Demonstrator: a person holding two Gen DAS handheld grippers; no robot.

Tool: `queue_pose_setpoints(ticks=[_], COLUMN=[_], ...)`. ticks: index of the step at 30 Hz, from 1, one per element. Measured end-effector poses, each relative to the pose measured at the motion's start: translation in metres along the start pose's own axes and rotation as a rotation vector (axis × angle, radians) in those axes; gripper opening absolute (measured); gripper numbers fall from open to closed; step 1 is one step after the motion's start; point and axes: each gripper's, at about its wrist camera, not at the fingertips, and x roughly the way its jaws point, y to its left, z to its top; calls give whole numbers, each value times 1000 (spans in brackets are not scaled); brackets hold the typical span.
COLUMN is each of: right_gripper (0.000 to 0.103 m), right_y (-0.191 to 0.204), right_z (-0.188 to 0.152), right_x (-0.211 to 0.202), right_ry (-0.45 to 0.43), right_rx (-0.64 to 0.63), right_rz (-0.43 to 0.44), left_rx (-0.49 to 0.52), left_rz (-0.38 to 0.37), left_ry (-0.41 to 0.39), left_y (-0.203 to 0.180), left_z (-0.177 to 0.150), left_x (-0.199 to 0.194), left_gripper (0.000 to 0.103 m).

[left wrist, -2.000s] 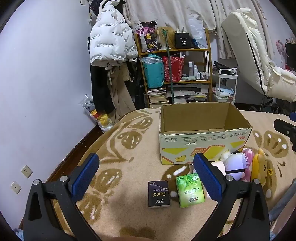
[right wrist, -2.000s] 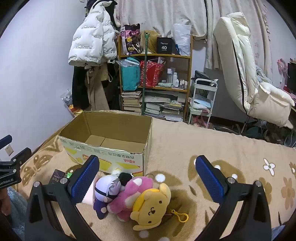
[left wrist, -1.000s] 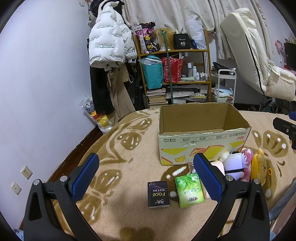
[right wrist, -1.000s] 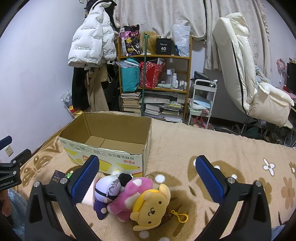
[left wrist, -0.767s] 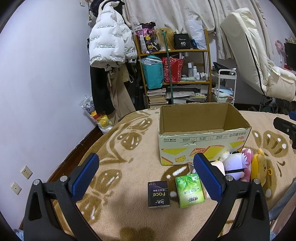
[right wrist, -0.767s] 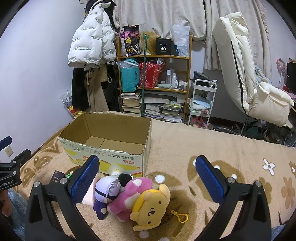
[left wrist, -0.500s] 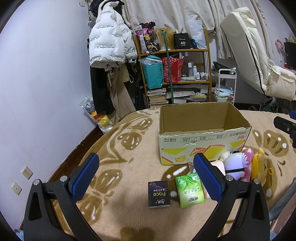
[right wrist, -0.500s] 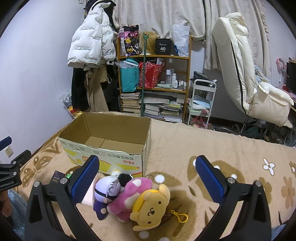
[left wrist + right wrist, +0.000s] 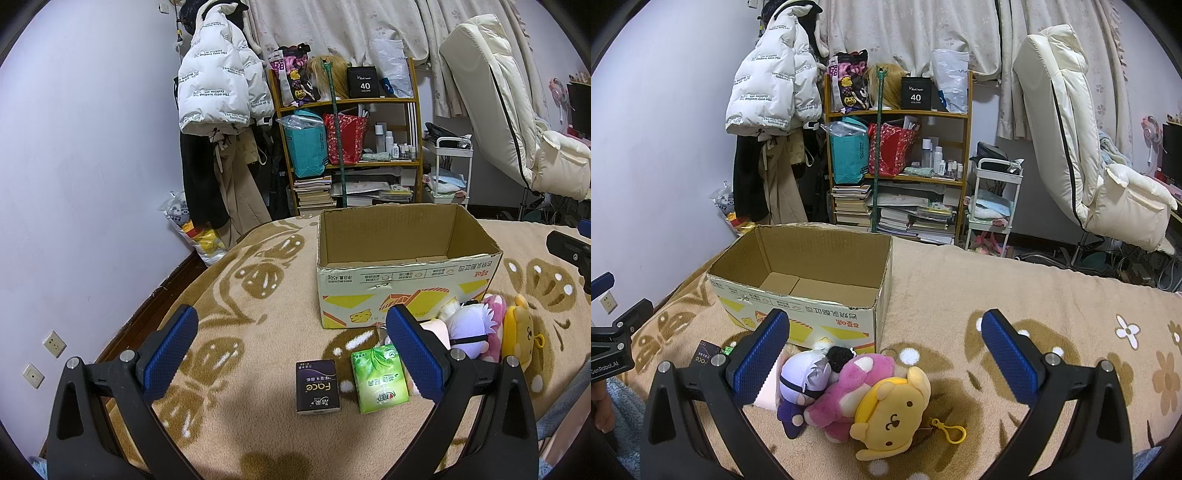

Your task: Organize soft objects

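An open, empty cardboard box stands on the tan patterned blanket. In front of it lies a pile of plush toys: a yellow bear, a pink one and a purple-white one. A black "Face" tissue pack and a green tissue pack lie left of the toys. My left gripper is open above the tissue packs. My right gripper is open above the plush pile. Both are empty.
A bookshelf with bags and books, a hanging white jacket and a cream recliner chair stand behind the bed. A white trolley stands beside the shelf. The bed edge drops off at the left by the wall.
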Motion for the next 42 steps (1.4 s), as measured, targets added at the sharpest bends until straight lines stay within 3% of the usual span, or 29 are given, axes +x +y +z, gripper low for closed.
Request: queue_pose_setpoints(ticks=[42], right_gripper=[103], right_y=[1], right_z=[-2], right_x=[3], right_ry=[2], right_rx=[1], right_rz=[1], left_rx=[2], left_rz=[4], left_ry=[4], left_y=[2], left_z=[-8], left_x=[3], left_gripper=[101])
